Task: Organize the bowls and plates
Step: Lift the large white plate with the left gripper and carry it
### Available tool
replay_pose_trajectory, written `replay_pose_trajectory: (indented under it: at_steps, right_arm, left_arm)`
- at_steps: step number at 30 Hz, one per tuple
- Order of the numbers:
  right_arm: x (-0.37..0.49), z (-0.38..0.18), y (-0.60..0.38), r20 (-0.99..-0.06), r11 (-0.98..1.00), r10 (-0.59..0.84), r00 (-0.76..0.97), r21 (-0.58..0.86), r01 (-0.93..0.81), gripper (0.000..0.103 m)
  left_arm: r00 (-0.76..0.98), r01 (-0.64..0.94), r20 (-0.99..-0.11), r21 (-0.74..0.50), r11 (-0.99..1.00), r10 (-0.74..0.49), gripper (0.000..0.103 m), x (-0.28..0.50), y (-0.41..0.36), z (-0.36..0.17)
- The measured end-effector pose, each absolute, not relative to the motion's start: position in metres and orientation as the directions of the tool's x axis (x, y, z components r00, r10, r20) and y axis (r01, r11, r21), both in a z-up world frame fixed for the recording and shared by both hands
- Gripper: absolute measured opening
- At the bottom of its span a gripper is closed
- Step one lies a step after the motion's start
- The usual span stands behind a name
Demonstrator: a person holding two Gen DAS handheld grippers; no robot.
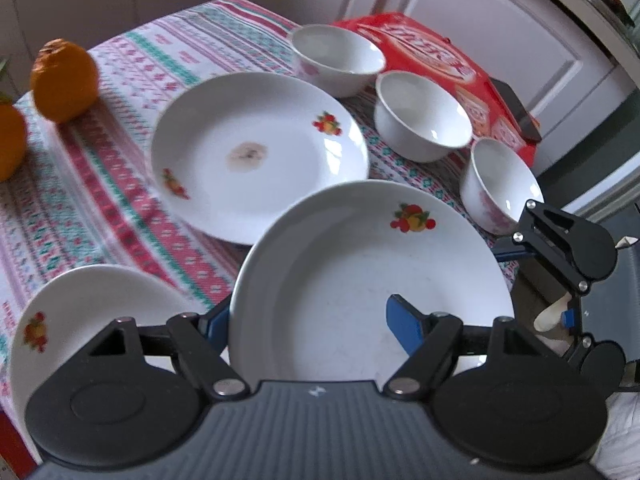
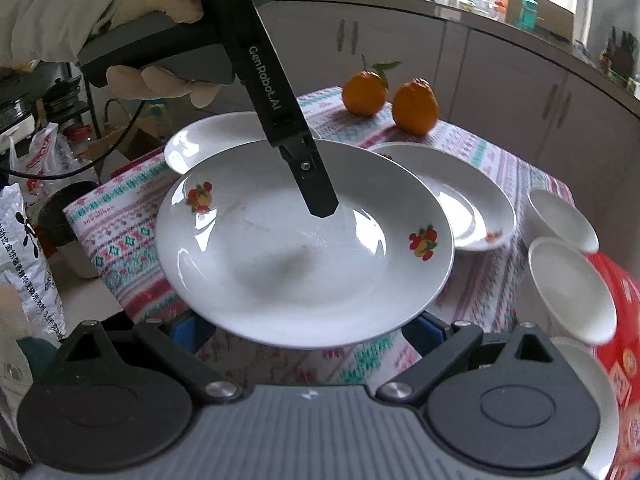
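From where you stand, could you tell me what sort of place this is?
Probably a home kitchen: a countertop with cabinets below it, and a table with a patterned tablecloth holding plates, bowls and oranges.

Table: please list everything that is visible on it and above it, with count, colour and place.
plates: 3, white, fruit prints; near plate raised between the tool fingers, one mid-table, one at the table edge
bowls: 3, white, in a row by the box
oranges: 2, orange, far corner
box: 1, red, behind the bowls
cloth: 1, pink-green pattern, covers the table
left tool: black, one finger inside the near plate, one outside its rim
right tool: black, under the opposite rim
hand: pale glove, holds the left tool
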State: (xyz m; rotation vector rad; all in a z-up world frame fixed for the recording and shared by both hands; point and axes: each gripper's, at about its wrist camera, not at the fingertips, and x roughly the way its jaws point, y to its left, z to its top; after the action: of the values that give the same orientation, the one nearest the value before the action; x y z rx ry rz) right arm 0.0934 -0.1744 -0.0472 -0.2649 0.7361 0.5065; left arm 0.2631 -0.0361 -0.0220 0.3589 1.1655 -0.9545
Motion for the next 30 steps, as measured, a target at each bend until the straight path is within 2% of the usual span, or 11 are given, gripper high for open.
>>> replay_pose_trajectory:
  at_steps: [14, 30]
  right_arm:
    - [0.150, -0.039, -0.124, -0.697, 0.763, 0.433, 0.571, -0.053, -0.644, 0.100]
    - [0.189, -0.051, -0.082, -0.731, 0.712, 0.456, 0.509, -0.043, -0.700, 0.100]
  left_arm:
    - [0.170, 0.696, -0.880, -0.212, 0.686, -0.444, 0.077, 0.291, 0.039, -0.013]
    - [0.184, 0.616, -0.883, -0.240, 0.750, -0.433, 0.077, 0.319, 0.090, -0.039]
